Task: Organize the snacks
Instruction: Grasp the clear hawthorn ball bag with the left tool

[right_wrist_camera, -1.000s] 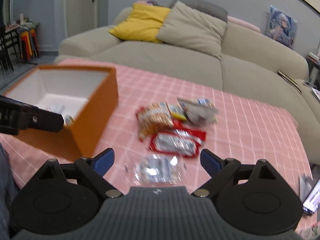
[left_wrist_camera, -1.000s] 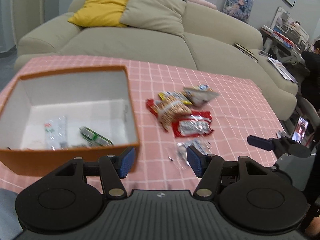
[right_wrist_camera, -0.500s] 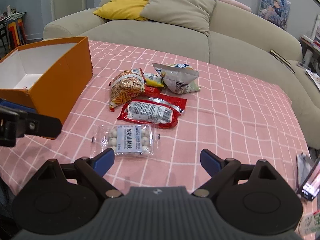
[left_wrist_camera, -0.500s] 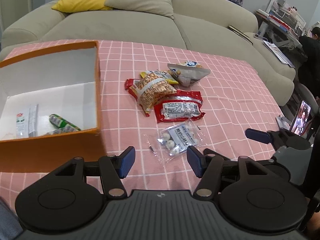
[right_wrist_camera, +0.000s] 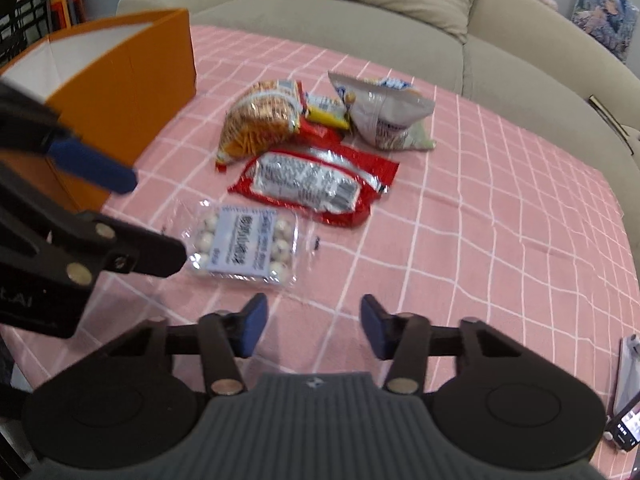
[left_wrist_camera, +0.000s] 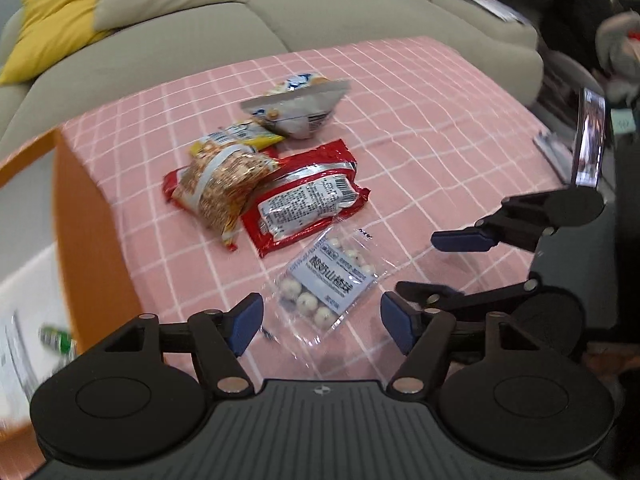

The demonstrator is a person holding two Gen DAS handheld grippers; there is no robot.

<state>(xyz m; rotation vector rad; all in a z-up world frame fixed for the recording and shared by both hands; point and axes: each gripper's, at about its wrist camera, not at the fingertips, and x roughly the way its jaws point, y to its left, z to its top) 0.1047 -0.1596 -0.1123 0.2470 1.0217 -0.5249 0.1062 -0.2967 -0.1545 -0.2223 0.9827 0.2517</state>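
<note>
Both claws over the candy packet
Left claw (left_wrist_camera: 322,320) has closed in around clear candy packet (left_wrist_camera: 330,280), jaws wide; right claw (right_wrist_camera: 310,326) has narrowed, empty.

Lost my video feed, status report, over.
Left hand-held gripper open, straddling the clear candy packet. Right hand-held gripper open, empty. Orange box beside the snacks, nothing blocking.

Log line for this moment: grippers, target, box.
left gripper: open, over clear candy pack | right gripper: open, empty | orange box: holds some items | other snacks on table
</note>
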